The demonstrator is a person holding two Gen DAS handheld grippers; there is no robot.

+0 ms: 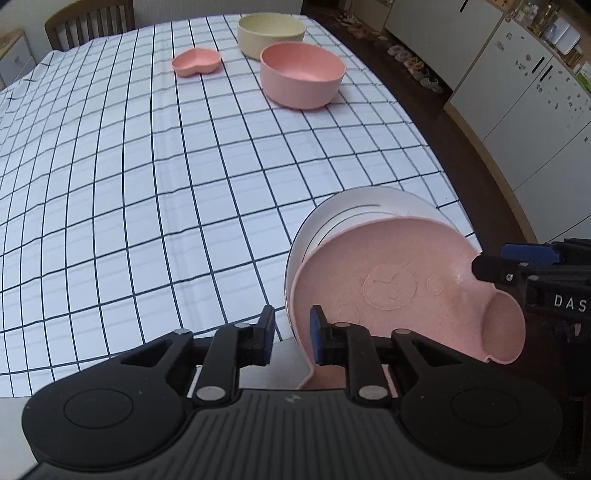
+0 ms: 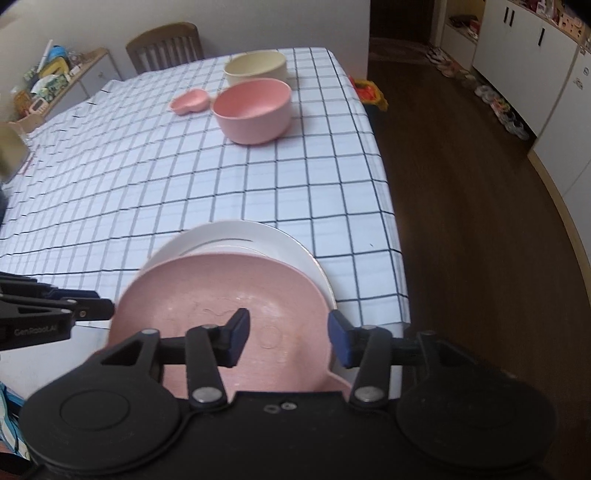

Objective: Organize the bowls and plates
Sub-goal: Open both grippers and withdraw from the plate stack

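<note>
A pink plate with embossed circles lies on a white plate at the near right corner of the checked table. My left gripper straddles the pink plate's left rim, its jaws a little apart and not pressing on it. My right gripper stands open over the plate's right side, with the rim just inside its right finger. Each gripper shows at the edge of the other's view. Far across the table stand a pink bowl, a cream bowl and a small pink heart-shaped dish.
The checked tablecloth covers the table; its right edge drops to a dark wooden floor. A wooden chair stands at the far end. White cabinets line the right wall, with shoes along their base.
</note>
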